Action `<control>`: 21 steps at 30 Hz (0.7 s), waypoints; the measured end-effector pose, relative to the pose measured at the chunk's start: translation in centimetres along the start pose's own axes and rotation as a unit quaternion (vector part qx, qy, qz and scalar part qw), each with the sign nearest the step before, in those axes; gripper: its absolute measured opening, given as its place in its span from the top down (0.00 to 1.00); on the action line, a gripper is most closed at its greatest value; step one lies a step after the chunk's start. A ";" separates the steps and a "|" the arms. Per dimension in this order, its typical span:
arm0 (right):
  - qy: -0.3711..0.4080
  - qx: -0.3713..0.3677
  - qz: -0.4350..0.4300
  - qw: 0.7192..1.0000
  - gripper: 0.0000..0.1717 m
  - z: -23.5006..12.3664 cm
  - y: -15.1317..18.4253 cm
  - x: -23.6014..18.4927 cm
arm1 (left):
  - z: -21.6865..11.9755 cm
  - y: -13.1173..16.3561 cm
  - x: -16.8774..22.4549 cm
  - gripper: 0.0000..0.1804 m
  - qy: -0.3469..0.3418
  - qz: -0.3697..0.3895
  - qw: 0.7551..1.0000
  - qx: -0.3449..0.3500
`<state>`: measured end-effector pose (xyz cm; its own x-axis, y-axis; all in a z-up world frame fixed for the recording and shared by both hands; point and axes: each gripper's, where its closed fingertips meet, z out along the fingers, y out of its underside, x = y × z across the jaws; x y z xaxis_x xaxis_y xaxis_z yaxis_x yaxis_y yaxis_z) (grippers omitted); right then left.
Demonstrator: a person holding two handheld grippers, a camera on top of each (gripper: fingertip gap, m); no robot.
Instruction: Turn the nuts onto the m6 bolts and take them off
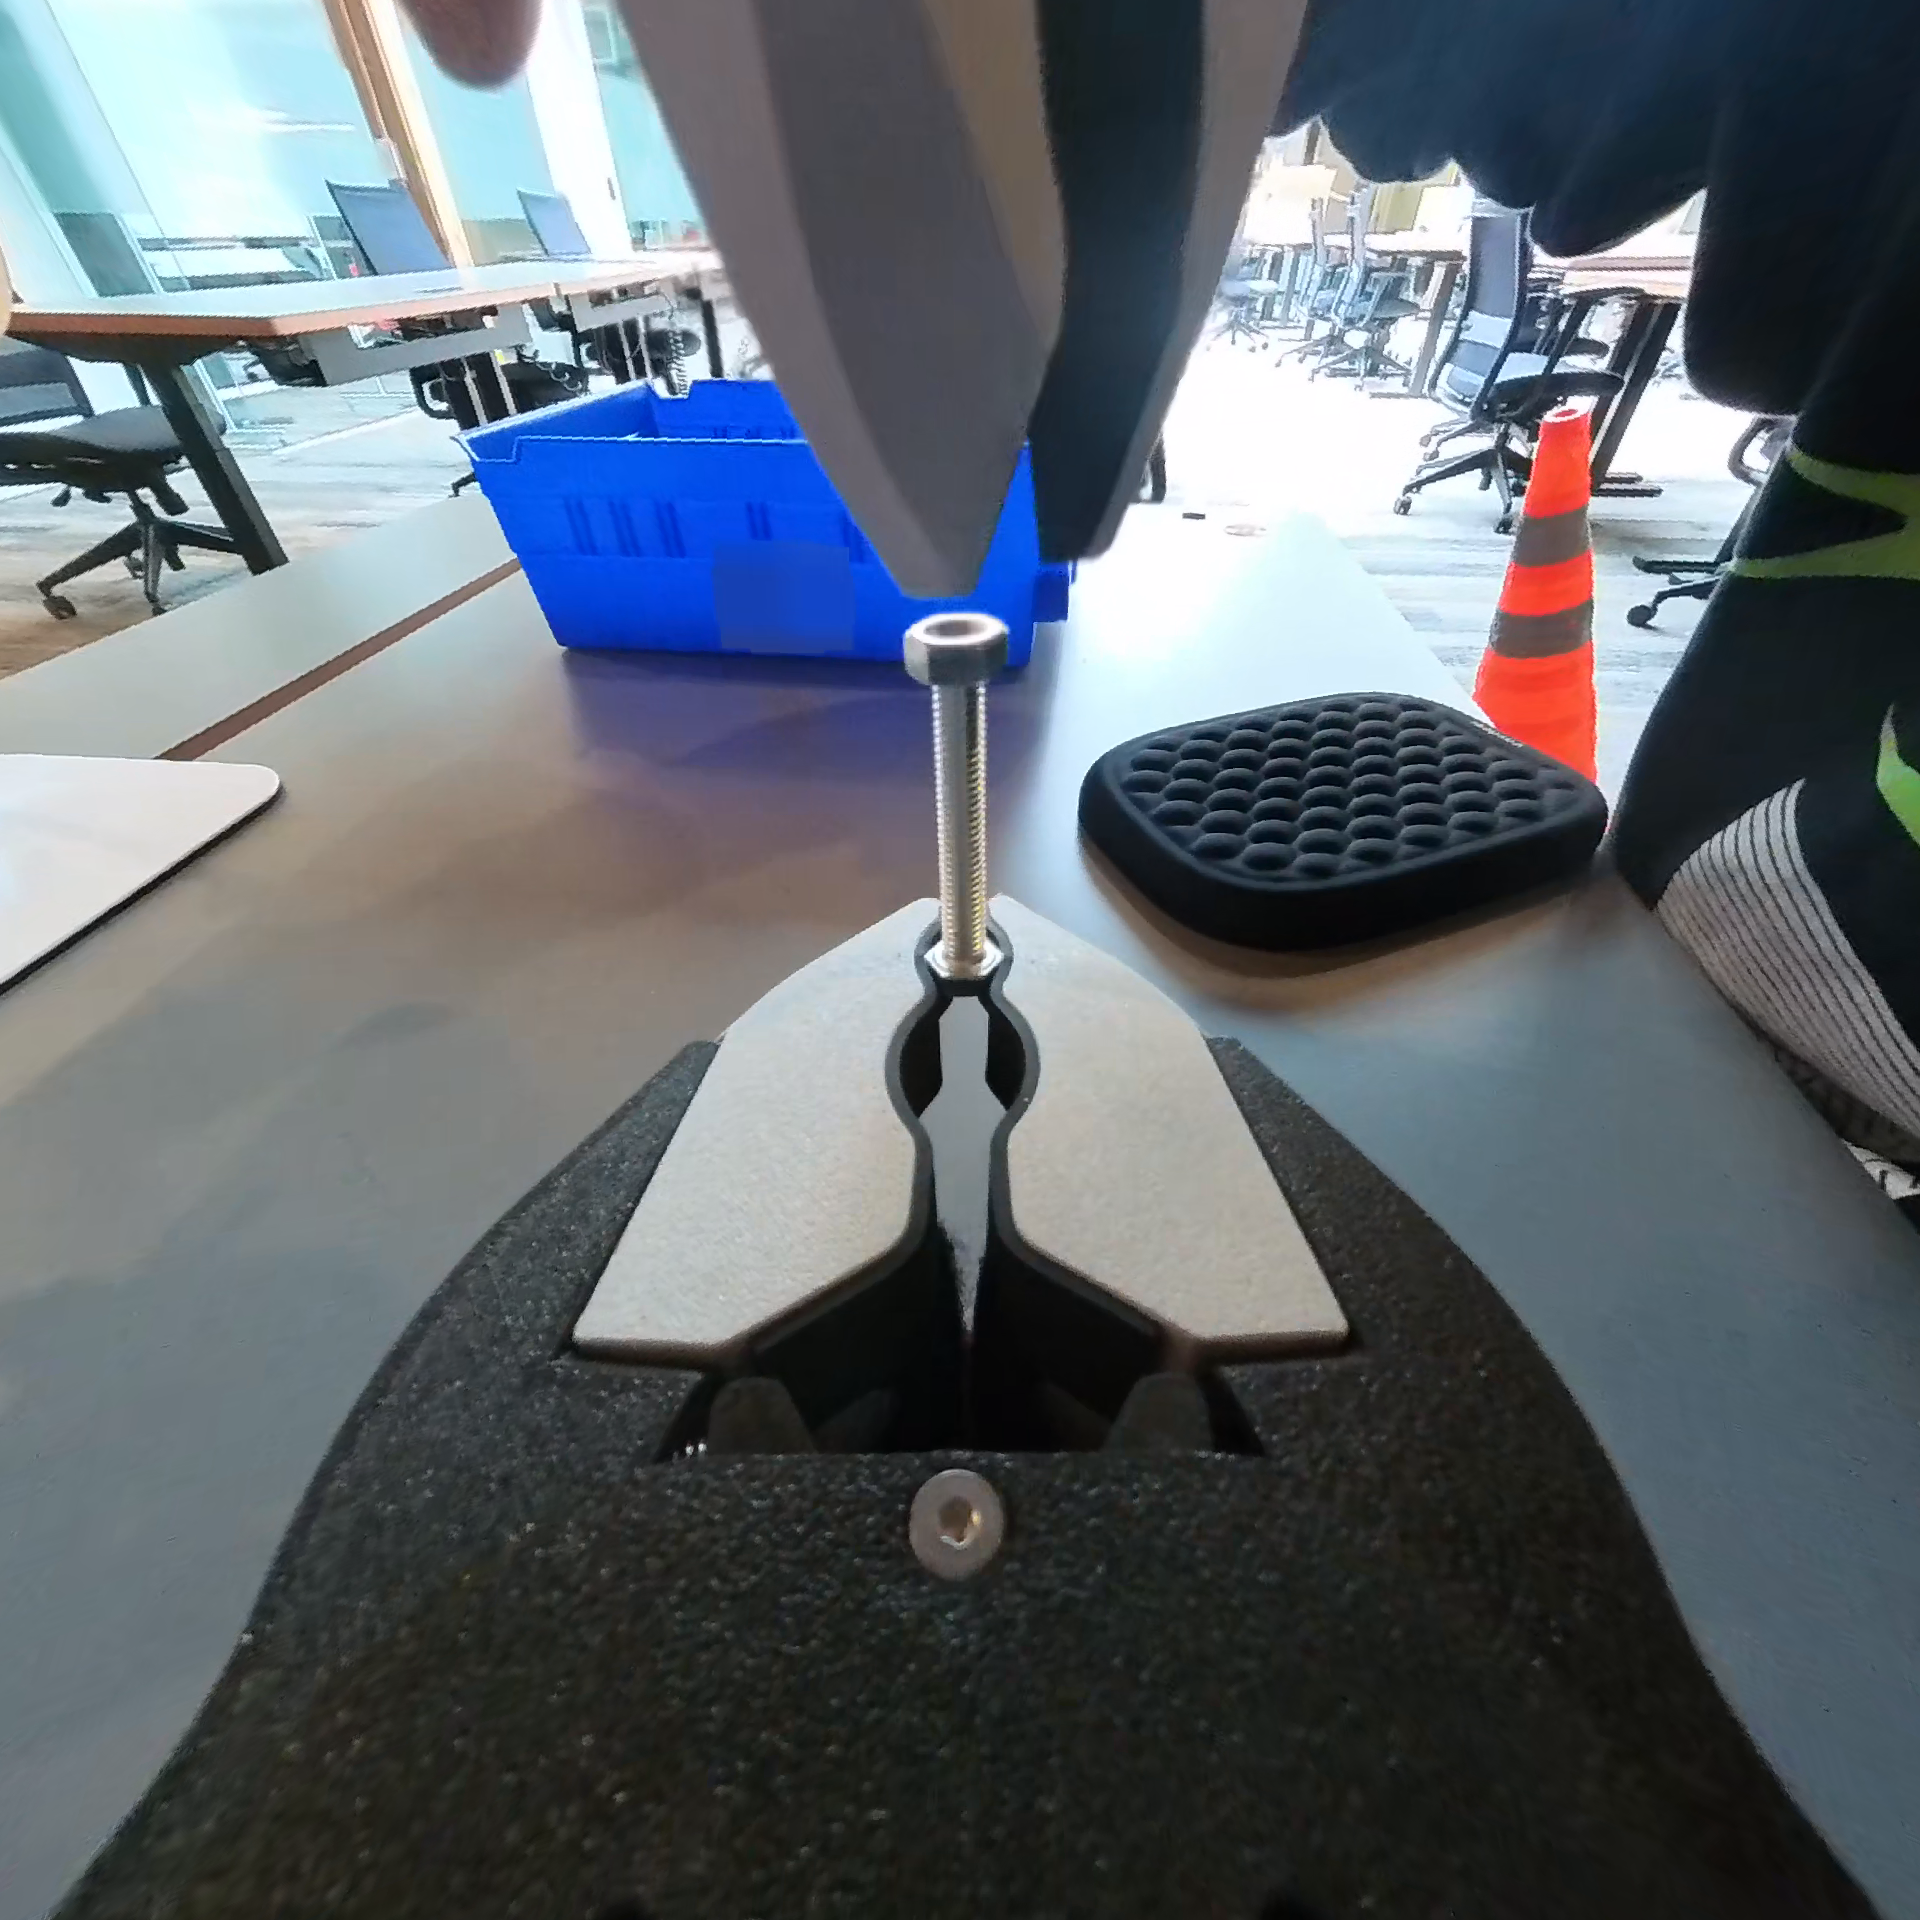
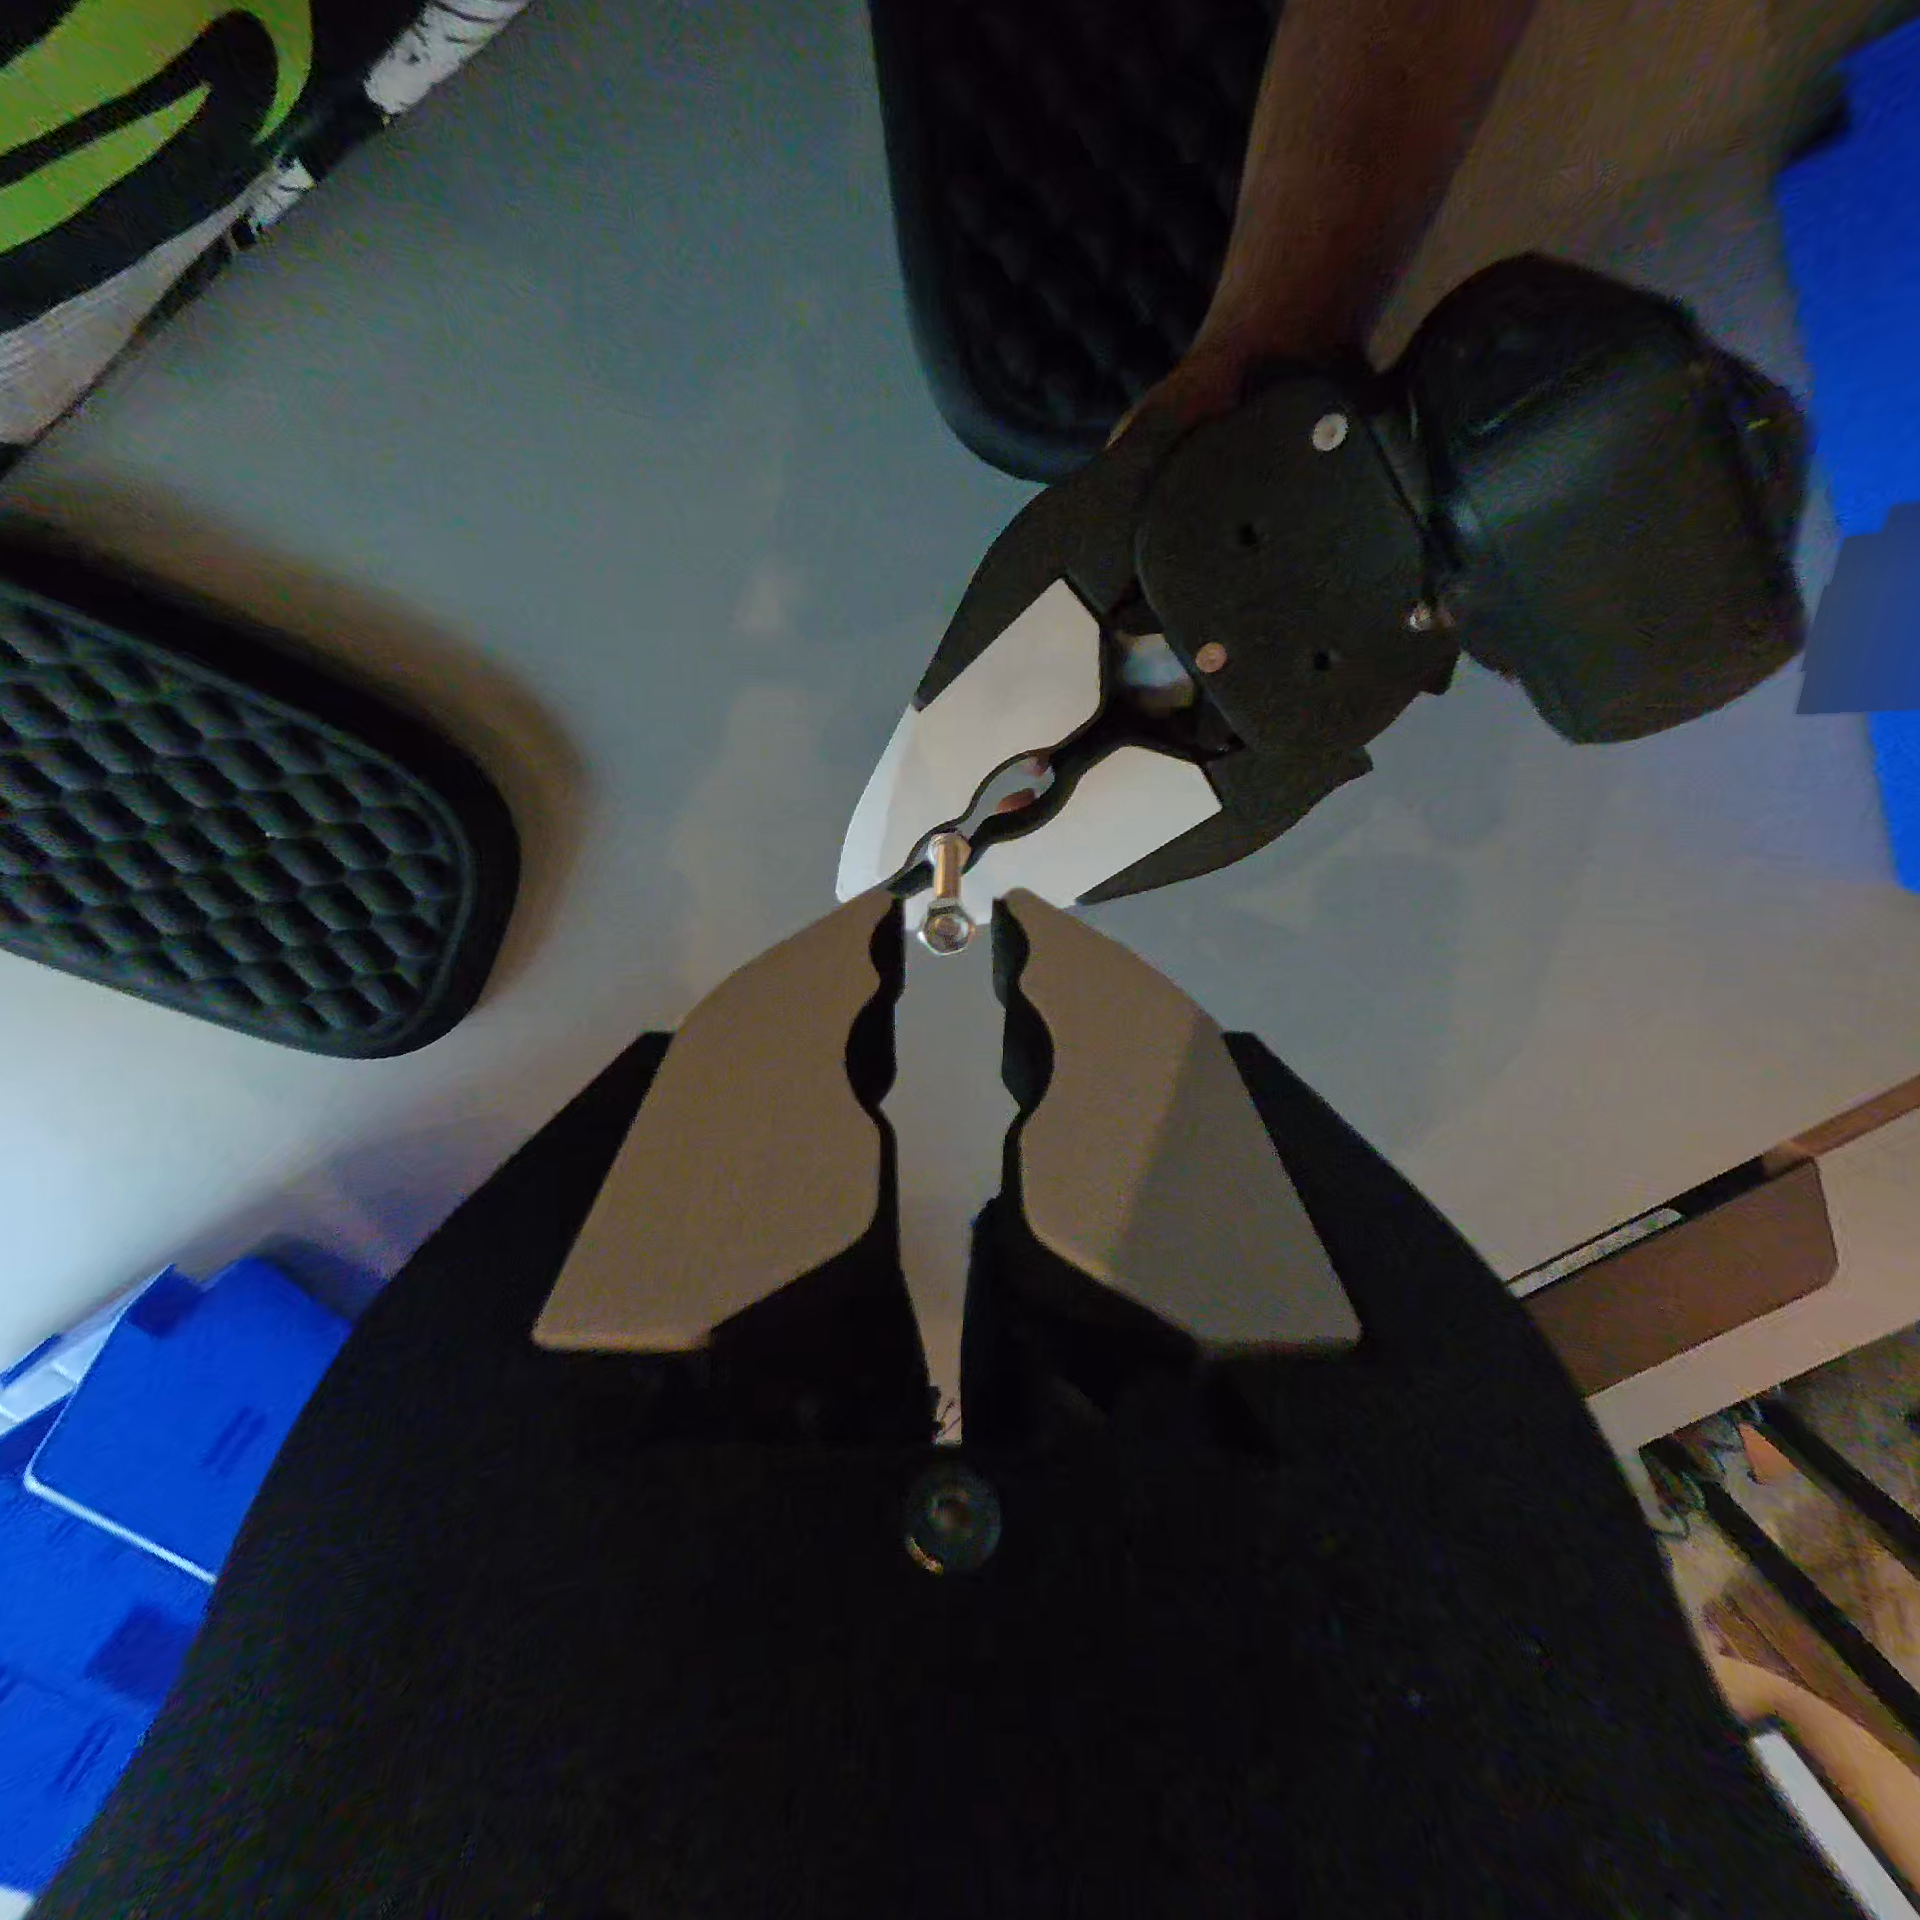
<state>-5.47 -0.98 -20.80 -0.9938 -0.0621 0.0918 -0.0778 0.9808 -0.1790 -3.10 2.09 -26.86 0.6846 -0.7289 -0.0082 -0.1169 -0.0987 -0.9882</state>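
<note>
My left gripper (image 1: 966,935) is shut on the lower end of a silver bolt (image 1: 961,810) and holds it upright above the grey table (image 1: 416,935). A hex nut (image 1: 956,644) sits at the bolt's top end. My right gripper (image 1: 1003,566) comes down from above, its tips just over the nut. In the right wrist view my right gripper (image 2: 948,914) is open: its fingers (image 2: 790,1122) stand on either side of the nut (image 2: 943,928), with a gap on each side. The left gripper (image 2: 914,868) shows there too, clamped on the bolt (image 2: 940,868).
A blue bin (image 1: 727,540) stands behind the bolt. A black honeycomb pad (image 1: 1340,810) lies to the right, an orange cone (image 1: 1548,613) beyond it. A white board (image 1: 104,842) lies at the left. A person's arm (image 2: 1330,156) holds the left gripper. More blue bins (image 2: 156,1455) stand nearby. Spacing between my two grippers at the tips: around 7 cm.
</note>
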 end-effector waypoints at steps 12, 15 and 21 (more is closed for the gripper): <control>0.024 -0.030 0.110 0.993 0.94 0.9 1.2 0.2 | -0.1 0.0 -0.4 0.98 -0.013 -0.006 1.000 0.001; 0.037 -0.046 0.230 0.971 0.94 1.0 1.6 0.3 | -0.1 0.1 -1.0 0.98 -0.039 -0.008 0.999 -0.002; 0.047 -0.052 0.389 0.919 0.83 1.1 1.9 0.0 | -0.1 0.2 -1.2 0.98 -0.055 -0.006 0.998 -0.009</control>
<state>-5.67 0.64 -22.24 -0.7343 0.6761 0.0608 0.6655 0.7347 -0.1318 -4.04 2.92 -27.06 0.7608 -0.6488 -0.0142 -0.1209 -0.1202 -0.9854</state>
